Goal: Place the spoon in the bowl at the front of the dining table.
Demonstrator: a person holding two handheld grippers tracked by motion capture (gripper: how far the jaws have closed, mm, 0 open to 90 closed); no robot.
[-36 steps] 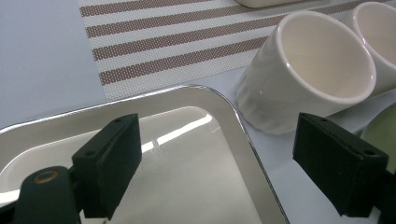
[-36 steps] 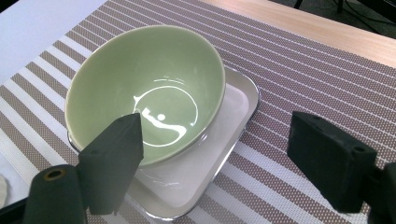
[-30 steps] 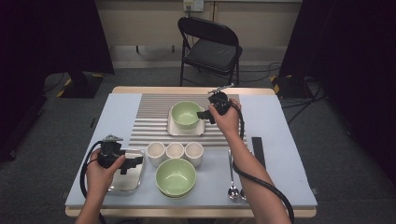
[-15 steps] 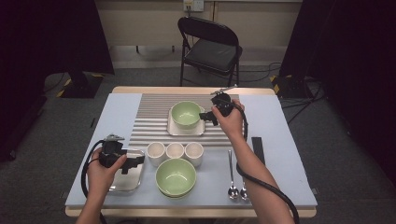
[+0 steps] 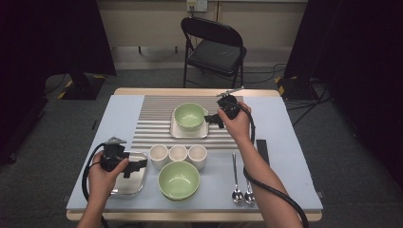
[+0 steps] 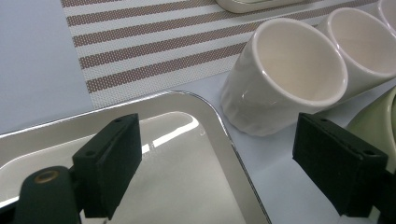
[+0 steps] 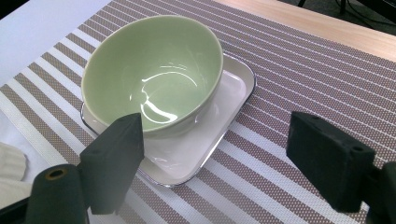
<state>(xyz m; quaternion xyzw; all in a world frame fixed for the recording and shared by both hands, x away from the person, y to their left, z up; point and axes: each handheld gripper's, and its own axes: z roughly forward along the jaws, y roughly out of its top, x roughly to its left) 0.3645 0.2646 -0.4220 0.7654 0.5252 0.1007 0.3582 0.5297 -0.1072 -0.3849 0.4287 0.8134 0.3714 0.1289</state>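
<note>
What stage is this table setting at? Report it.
Done: one green bowl sits on the square white plate. In hand: nothing; the right tongs hover open beside that plate, the left tongs open over the steel tray. Left: cups, second bowl, spoons.

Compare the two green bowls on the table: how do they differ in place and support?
The far green bowl sits on a white square plate on the striped mat; the near green bowl rests beside the cups, off the mat. The right claw is by the far one. Both are empty and upright.
</note>
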